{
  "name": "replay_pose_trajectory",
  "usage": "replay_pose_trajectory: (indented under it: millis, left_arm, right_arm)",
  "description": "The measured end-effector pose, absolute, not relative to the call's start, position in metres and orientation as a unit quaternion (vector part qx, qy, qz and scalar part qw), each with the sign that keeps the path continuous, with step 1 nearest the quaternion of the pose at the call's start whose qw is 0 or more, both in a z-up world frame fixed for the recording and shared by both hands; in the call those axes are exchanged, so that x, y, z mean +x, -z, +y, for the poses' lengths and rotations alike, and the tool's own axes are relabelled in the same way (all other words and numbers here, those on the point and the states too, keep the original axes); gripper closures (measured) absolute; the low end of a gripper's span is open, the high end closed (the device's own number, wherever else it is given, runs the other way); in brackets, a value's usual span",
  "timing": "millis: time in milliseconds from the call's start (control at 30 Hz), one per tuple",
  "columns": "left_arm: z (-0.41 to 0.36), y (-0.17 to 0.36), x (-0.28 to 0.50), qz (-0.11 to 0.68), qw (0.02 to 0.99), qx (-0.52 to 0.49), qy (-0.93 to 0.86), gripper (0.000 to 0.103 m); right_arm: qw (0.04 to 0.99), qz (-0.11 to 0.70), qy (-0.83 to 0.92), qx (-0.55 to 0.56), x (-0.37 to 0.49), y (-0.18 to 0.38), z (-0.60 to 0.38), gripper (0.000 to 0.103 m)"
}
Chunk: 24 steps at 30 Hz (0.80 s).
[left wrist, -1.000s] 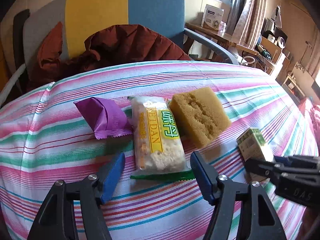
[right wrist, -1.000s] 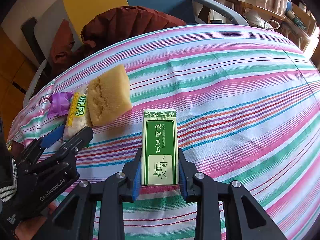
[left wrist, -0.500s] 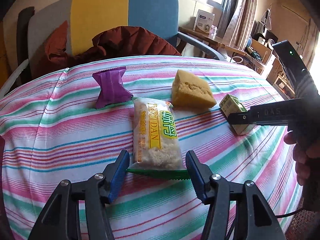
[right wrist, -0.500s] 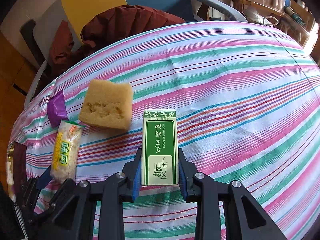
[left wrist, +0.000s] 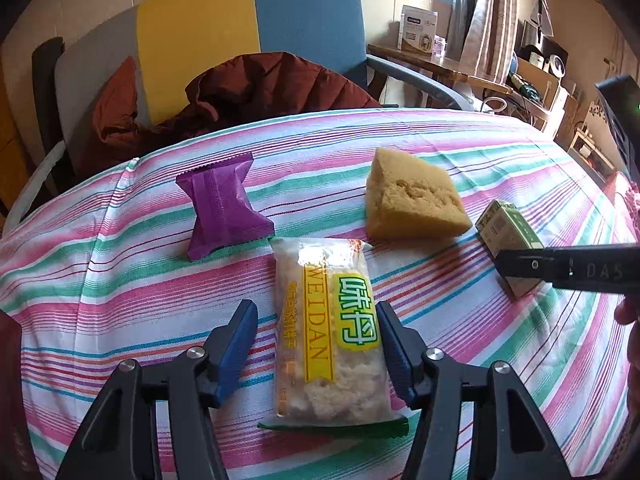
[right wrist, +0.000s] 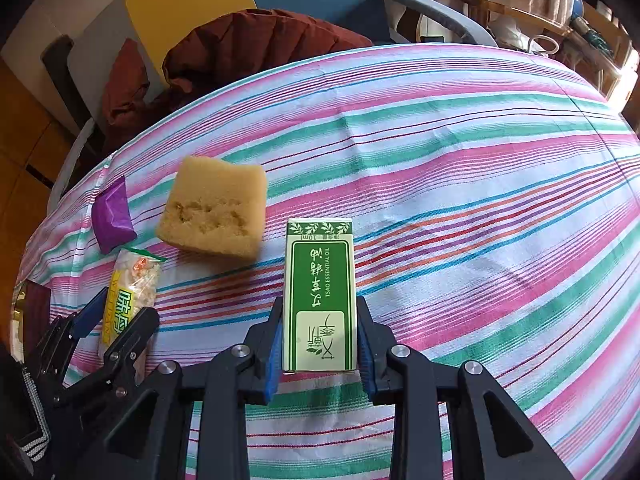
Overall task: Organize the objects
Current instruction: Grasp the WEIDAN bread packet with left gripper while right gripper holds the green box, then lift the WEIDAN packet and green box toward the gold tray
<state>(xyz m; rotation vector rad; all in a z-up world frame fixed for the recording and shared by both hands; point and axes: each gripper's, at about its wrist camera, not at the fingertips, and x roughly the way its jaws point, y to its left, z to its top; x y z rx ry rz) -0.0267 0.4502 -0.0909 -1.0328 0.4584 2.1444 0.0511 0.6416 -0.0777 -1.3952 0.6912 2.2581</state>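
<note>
My left gripper (left wrist: pixel 314 312) straddles a clear rice-cracker packet (left wrist: pixel 324 336) with a yellow and green label. Its jaws are closing; the right pad touches the packet while a gap remains at the left pad. Behind it lie a purple wrapped snack (left wrist: pixel 224 208) and a yellow sponge (left wrist: pixel 416 204). My right gripper (right wrist: pixel 320 312) is shut on a green essential-oil box (right wrist: pixel 320 280) that rests lengthwise on the cloth right of the sponge (right wrist: pixel 216 208). The right wrist view shows the left gripper (right wrist: pixel 116 320) at the packet (right wrist: pixel 132 292), near the purple snack (right wrist: pixel 112 216).
A pink, green and white striped cloth (right wrist: pixel 460 200) covers the round table. Behind it stands a yellow and blue chair (left wrist: pixel 256 28) with a rust-red jacket (left wrist: pixel 260 92) on it. A dark red object (right wrist: pixel 36 308) sits at the table's left edge. Shelves with clutter fill the far right.
The cracker packet has come away from the sponge toward the near left edge, and the sponge has turned. The left jaws have narrowed around the packet. The right gripper and box have kept still.
</note>
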Motion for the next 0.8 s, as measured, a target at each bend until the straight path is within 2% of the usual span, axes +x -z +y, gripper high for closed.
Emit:
replay_pose_trajectory:
  millis: [133,200,800]
  left_arm:
    - [0.446,0.091,-0.022,0.182,0.356,-0.392,-0.829,0.048]
    - [0.440,0.090,-0.020,0.174,0.359,-0.389,-0.830,0.058]
    - [0.357,0.081,0.001,0.100,0.354,-0.373,-0.852,0.060]
  right_arm:
    - [0.201,0.232,-0.811,-0.499,0.044,0.082,0.639,0.072]
    - [0.202,0.232,-0.812,-0.496,0.043,0.083,0.639,0.072]
    - [0.208,0.174,-0.846,-0.460,0.050,0.061,0.603,0.072]
